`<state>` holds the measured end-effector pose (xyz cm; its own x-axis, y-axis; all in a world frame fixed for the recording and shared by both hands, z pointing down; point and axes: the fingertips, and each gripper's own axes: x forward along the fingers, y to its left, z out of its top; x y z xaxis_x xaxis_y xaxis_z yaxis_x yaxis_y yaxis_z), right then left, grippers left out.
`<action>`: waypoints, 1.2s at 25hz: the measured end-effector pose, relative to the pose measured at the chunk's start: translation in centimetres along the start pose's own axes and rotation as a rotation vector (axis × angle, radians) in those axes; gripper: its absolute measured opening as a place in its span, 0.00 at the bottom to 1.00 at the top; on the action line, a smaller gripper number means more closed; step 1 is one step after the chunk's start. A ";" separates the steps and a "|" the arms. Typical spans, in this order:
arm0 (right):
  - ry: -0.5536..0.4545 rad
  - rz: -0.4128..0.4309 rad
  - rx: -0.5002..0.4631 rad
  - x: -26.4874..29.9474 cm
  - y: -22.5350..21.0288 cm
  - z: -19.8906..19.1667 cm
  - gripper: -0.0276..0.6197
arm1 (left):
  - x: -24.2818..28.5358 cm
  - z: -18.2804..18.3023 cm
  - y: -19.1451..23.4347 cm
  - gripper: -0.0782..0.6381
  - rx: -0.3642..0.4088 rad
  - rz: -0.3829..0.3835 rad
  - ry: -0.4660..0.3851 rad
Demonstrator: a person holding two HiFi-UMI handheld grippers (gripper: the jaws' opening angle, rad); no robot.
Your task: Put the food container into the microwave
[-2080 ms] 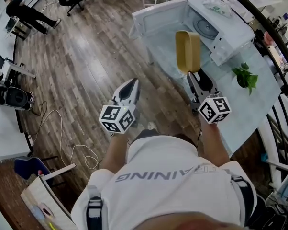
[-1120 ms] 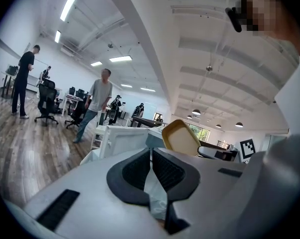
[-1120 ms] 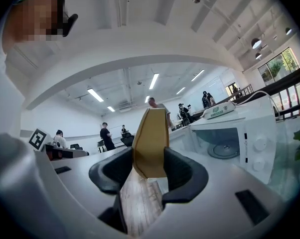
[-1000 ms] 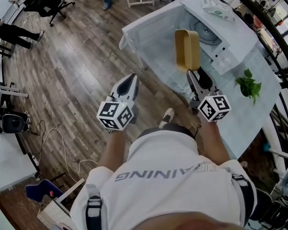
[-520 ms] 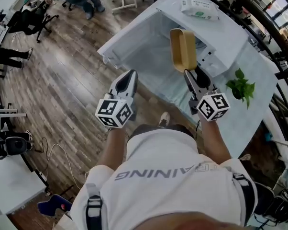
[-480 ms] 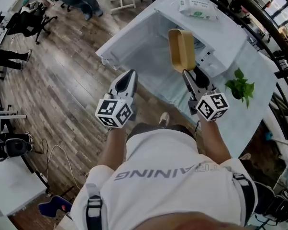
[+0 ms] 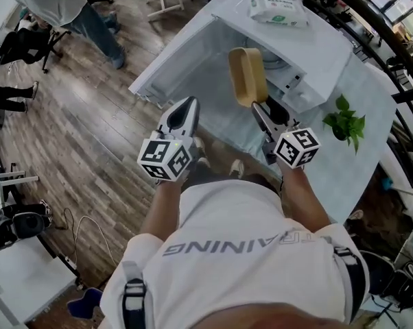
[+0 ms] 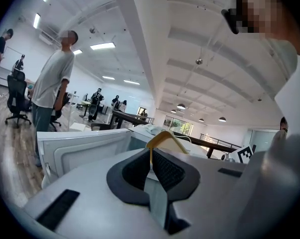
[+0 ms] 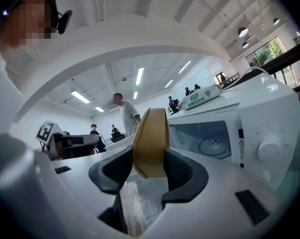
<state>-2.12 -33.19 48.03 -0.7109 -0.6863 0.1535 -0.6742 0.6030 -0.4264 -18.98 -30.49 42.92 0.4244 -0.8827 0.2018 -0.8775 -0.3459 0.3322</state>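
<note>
Right gripper clamps the yellow food container on edge, in front of the open microwave. By my judgement, it is not yet inside or released. Left gripper hangs closed and empty.

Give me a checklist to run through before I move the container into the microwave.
1. Grip: right gripper shut on the food container - ok.
2. Microwave door open - ok.
3. Cavity free: only the turntable shows inside - ok.
4. Container level: it stands on its edge in the gripper - not ok.
5. Contents or lid secure - cannot tell.
6. Left gripper shut, empty, off to the side of the container - ok.
</note>
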 end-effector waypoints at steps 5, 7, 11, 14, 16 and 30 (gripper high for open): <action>0.014 -0.037 0.068 2.2 -0.9 -1.5 0.37 | 1.7 0.6 1.2 0.17 0.012 -0.044 0.030; 0.020 -0.052 0.113 3.1 -1.6 -2.3 0.37 | 2.2 0.8 1.3 0.17 0.014 -0.062 0.038; 0.027 -0.100 0.166 5.1 -3.6 -3.5 0.37 | 2.9 0.7 2.1 0.17 0.004 -0.081 0.063; 0.016 -0.123 0.219 6.5 -4.9 -4.0 0.37 | 3.3 0.3 2.6 0.17 0.000 -0.090 0.085; 0.008 -0.145 0.256 7.4 -5.8 -4.4 0.37 | 3.5 0.1 2.9 0.17 0.001 -0.098 0.098; -0.144 -0.308 0.423 11.4 -12.6 -3.0 0.37 | 5.2 -0.8 4.5 0.17 0.004 -0.137 0.151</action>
<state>-2.30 -47.43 57.81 -0.4386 -0.8722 0.2164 -0.6862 0.1696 -0.7074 -20.51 -36.41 46.19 0.5686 -0.7694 0.2911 -0.8098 -0.4613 0.3626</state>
